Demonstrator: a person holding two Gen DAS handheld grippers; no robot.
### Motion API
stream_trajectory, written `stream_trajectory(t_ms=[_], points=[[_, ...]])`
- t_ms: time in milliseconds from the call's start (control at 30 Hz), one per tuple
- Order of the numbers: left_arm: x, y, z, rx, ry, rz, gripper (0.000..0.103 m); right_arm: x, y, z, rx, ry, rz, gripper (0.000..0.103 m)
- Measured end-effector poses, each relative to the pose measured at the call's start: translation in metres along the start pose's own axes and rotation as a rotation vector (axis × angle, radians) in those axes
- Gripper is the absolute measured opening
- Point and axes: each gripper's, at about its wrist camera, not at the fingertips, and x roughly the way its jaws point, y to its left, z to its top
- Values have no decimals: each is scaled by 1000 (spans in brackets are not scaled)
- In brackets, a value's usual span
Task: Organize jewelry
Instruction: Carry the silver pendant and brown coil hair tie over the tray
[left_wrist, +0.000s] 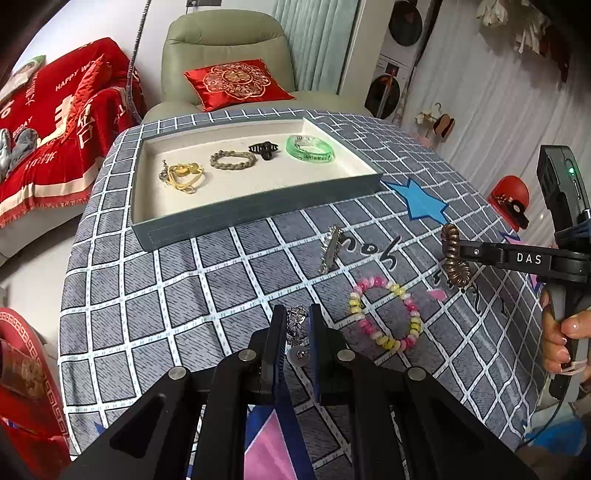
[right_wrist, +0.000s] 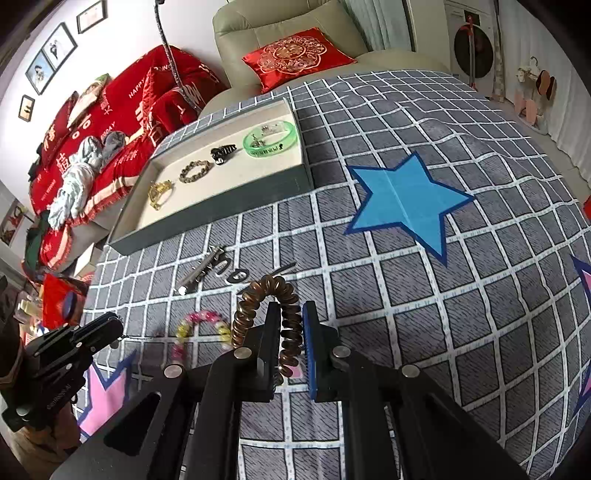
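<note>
Writing first, L to R: the red throw (left_wrist: 55, 122) far left of the L gripper is showing "HAPPY" in white plus big white characters; the cloth (left_wrist: 184, 280) is carrying black script by the clip, too warped to read; the R gripper's arm is reading "DAS" in the L wrist view. The green bangle has dark print on its rim, too small to read.

L gripper (left_wrist: 298, 321) is sitting narrow, pads pinching a small silver piece (left_wrist: 297, 325), prob. a brooch or earring, can't tell which. It's pointing down at the cloth, piece lying between the jaws at the tips.

Ahead and left of it, the tray (left_wrist: 255, 214) is sitting on the cloth w/ four items in a row: gold chain (left_wrist: 181, 176), braided bracelet (left_wrist: 232, 159), black claw clip (left_wrist: 264, 149), green bangle (left_wrist: 309, 147).

Ahead and slightly right of the L gripper, a silver clip (left_wrist: 330, 249) is lying on the cloth. Just right of the L tips, a pink-yellow bead bracelet (left_wrist: 386, 312) is lying flat, near but apart.

R gripper (right_wrist: 290, 325) is sitting narrow too, clamping a brown coil tie (right_wrist: 266, 295); the coil is looping up and left from between the jaws, off the cloth. A hand (left_wrist: 563, 332) is gripping its handle at far right. A blue star (right_wrist: 402, 199) is lying ahead and right of the R gripper.
</note>
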Motion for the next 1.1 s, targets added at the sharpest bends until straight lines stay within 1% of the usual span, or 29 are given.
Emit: stream_trajectory(t_ms=[200,367,567,700,833,967,1100], points=[[-6,10,7,-34,-13,5,28,-1,8,9,-11,-4,26,13],[-12,19,21,-59,-37,16,28,-2,16,24,-26,-11,54,13],[-20,31,52,-62,-82,46,28,-2,36,55,-76,-26,76,13],[-24,41,83,-64,-126,53,28,0,53,79,-119,-39,84,13],[-20,47,113,-61,-151,55,28,7,65,104,-131,-40,105,13],[-7,47,140,-51,-152,50,28,23,74,127,-129,-19,120,13],[17,43,153,-20,-117,63,28,46,79,142,-139,10,91,13]])
